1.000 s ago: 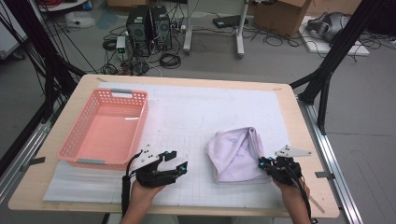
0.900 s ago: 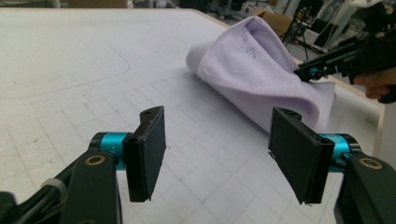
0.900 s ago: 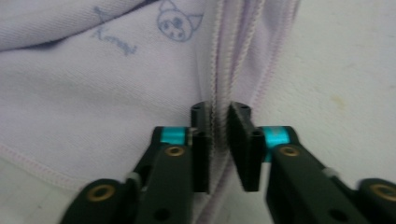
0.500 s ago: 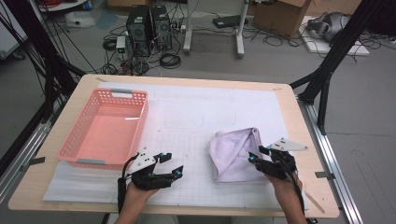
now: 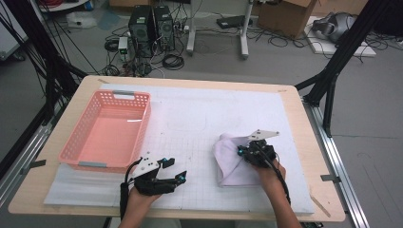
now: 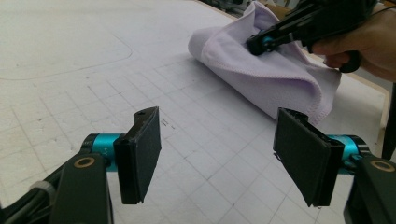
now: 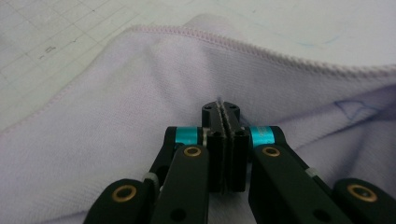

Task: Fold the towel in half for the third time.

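The right gripper [image 5: 243, 152] is pinched on a fold of the lilac towel [image 5: 230, 161], the left gripper [image 5: 177, 172] waits spread and empty nearby, and the pink basket [image 5: 76, 142] at far left holds nothing, so the work looks barely begun.

No readable text, label, brand or number is showing anywhere. Small dark marks are sitting on the gridded mat [image 6: 166, 123] at about twelve o'clock from the left gripper [image 6: 219, 154], too tiny to read.

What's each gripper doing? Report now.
Left gripper: open, holding nothing.
Right gripper: shut on the soft lilac cloth.
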The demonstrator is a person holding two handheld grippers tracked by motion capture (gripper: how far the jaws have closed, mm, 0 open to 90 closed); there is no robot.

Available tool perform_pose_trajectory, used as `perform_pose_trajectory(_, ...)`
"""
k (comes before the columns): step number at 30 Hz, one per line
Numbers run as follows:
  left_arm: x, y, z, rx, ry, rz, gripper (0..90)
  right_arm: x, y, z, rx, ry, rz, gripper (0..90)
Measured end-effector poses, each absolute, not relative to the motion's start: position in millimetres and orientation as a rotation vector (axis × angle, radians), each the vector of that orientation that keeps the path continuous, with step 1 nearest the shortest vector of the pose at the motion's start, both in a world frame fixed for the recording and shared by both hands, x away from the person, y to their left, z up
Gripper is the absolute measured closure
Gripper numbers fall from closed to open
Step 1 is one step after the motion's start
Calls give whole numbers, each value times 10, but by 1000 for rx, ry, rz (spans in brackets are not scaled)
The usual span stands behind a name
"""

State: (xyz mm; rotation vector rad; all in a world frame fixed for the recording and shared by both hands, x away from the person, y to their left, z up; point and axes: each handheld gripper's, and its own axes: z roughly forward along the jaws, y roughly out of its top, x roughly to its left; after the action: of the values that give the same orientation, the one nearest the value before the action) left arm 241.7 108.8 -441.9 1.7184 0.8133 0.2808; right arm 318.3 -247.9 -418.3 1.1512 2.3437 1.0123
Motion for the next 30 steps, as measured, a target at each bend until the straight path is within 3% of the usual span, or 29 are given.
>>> perform_pose_trajectory(8,2412,1093,-4416,1716,816,287,326,2859,-2891,-4015,1103,2247,1119,900)
perform_pose_trajectory(12,2411,1091,-4416,1717,816,288,326,2749,-3132,-4047,1155,2251,1005,895)
perform_pose_trajectory(13,2411,1091,-4415,1715,817,285,326,2723,-3190,-4060,1176,2259,1003,879)
perform_pose_trajectory(14,2413,1089,-4415,1713,817,285,326,2689,-3242,-4055,1194,2239,1024,768)
perform_pose_trajectory(15,2415,1088,-4416,1713,819,287,326,2661,-3288,-4028,1222,2197,1078,720)
perform_pose_trajectory(17,2415,1087,-4416,1711,820,286,326,2624,-3315,-3964,1234,2168,1206,670)
perform_pose_trajectory(24,2408,1089,-4412,1711,812,283,325,2723,-3110,-4163,1212,2235,1085,692)
perform_pose_trajectory(30,2411,1085,-4417,1713,817,283,324,2710,-3335,-4362,1297,2203,1014,745)
